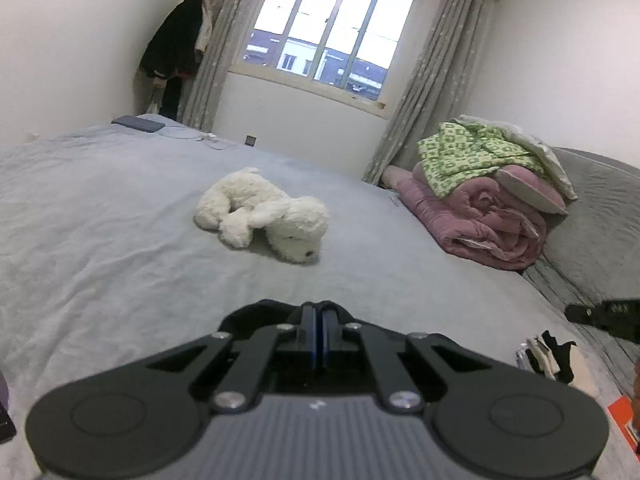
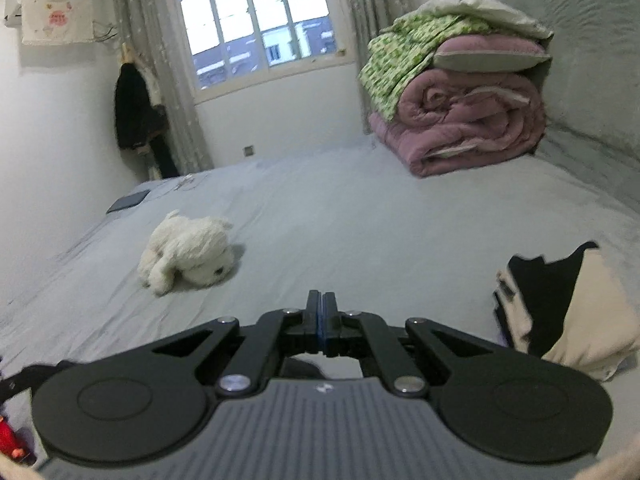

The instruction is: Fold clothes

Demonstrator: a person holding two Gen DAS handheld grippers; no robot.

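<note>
Fingers pressed together on both my left gripper (image 1: 320,312) and right gripper (image 2: 321,300); dark cloth seems pinched under the left. Beside my right lies the black-and-cream soft folded garment stack (image 2: 576,312) on the grey bedsheet (image 2: 360,220): light, limp; I would pinch hems or corners. Beyond, a white plush dog (image 2: 188,248).

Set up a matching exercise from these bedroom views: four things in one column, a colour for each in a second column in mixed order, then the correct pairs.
Things:
1. plush dog
2. rolled quilt
3. patterned blanket
4. hanging coat

Colours:
A. green and pale yellow
B. black
C. white
D. dusty pink

Pairs: 1-C, 2-D, 3-A, 4-B
</note>
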